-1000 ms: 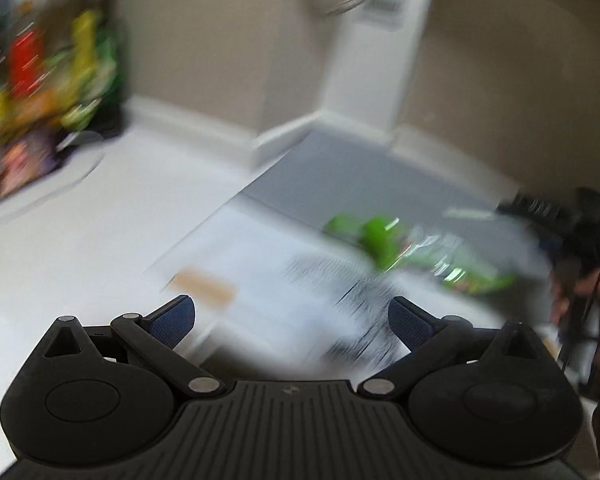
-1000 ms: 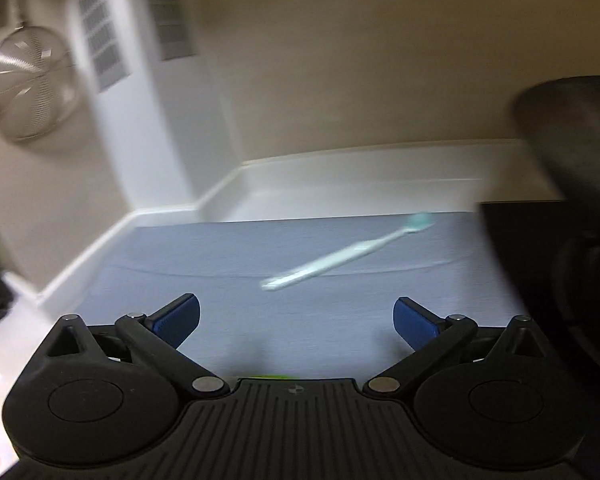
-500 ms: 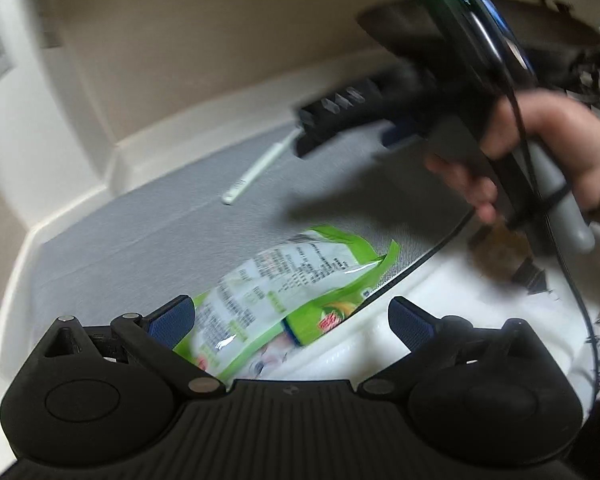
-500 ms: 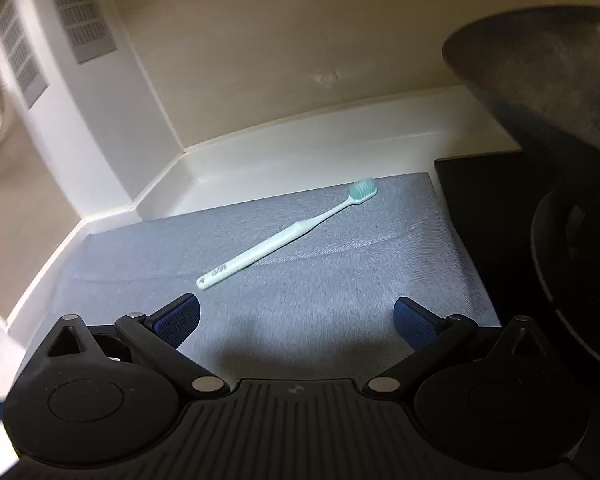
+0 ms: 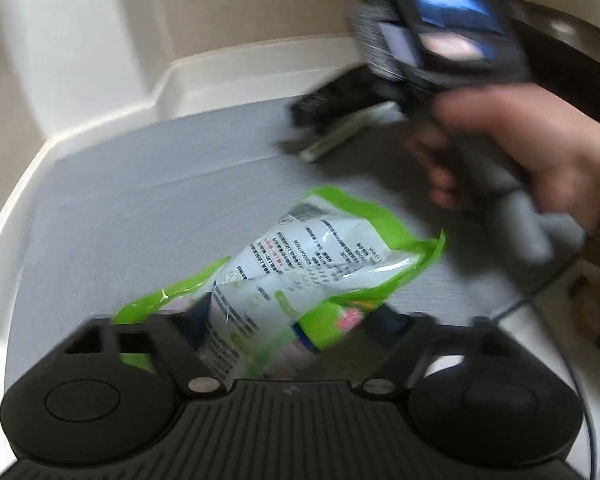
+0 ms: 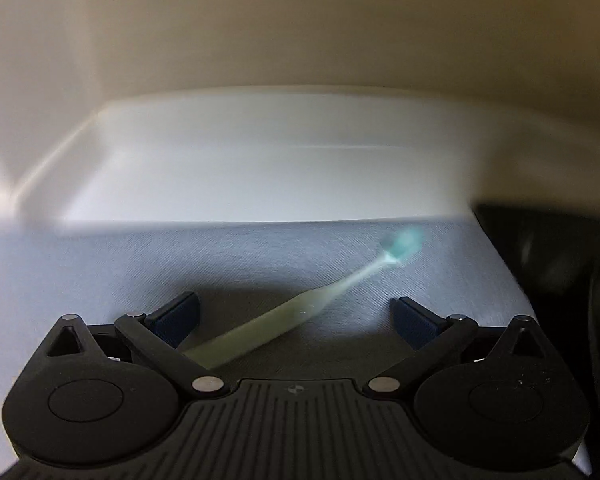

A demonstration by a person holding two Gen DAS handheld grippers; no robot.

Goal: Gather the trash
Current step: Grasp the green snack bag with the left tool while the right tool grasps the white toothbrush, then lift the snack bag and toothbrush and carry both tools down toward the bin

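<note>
Left tool [image 5: 288,320] closing around green wrapper [image 5: 312,264] (toothbrush [image 6: 300,308] beyond).

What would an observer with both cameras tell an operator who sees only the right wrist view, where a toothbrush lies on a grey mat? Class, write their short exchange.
Operator: My right gripper has the toothbrush handle between its jaws, which are closing. Is there any other trash?
Observer: Yes. A green and white snack wrapper lies crumpled on the same grey mat.
Operator: Where is the left gripper?
Observer: The left gripper straddles that wrapper with its jaws closing. Blur hides whether the pads press on it yet.
</note>
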